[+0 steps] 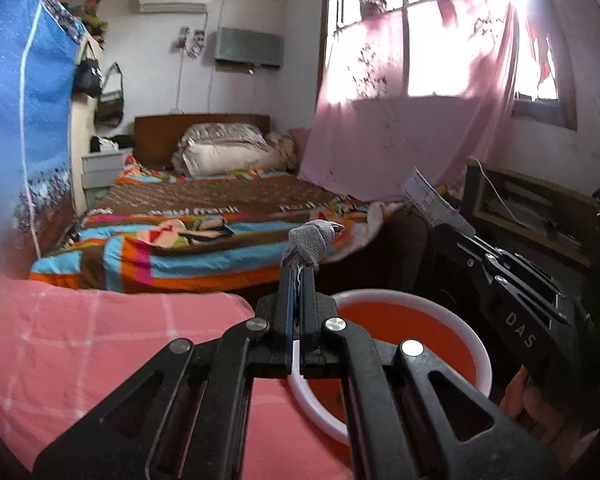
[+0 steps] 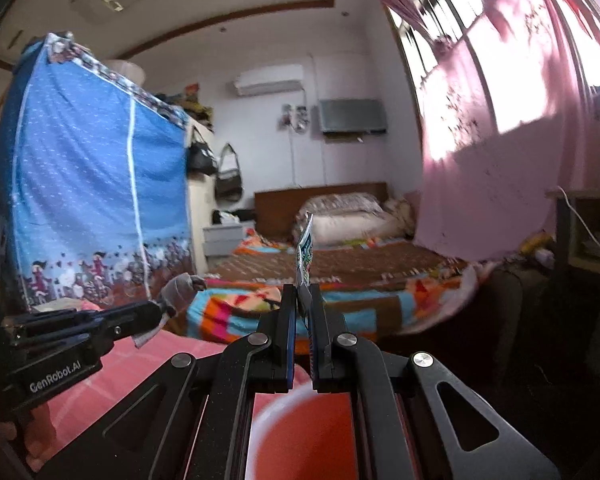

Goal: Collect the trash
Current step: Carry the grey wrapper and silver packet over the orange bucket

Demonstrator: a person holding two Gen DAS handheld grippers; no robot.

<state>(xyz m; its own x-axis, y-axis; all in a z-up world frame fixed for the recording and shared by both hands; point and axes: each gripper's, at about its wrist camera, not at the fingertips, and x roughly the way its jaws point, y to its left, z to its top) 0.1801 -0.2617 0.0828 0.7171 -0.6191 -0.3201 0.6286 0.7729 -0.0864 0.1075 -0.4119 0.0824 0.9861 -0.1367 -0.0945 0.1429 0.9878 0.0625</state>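
Both grippers clamp light trash: left gripper a soft rag, right gripper a limp wrapper, edge-held above bin.

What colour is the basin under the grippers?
The basin is red-orange inside with a white rim, which shows best in the left wrist view.

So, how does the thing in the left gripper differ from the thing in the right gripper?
The grey crumpled wad in the left gripper is soft and bunched with a dotted texture; the printed wrapper in the right gripper is flat, thin and colourful. The wad bulges wider than the fingers; the wrapper stands upright as a narrow strip. Both are clamped at the fingertips, near the red basin.
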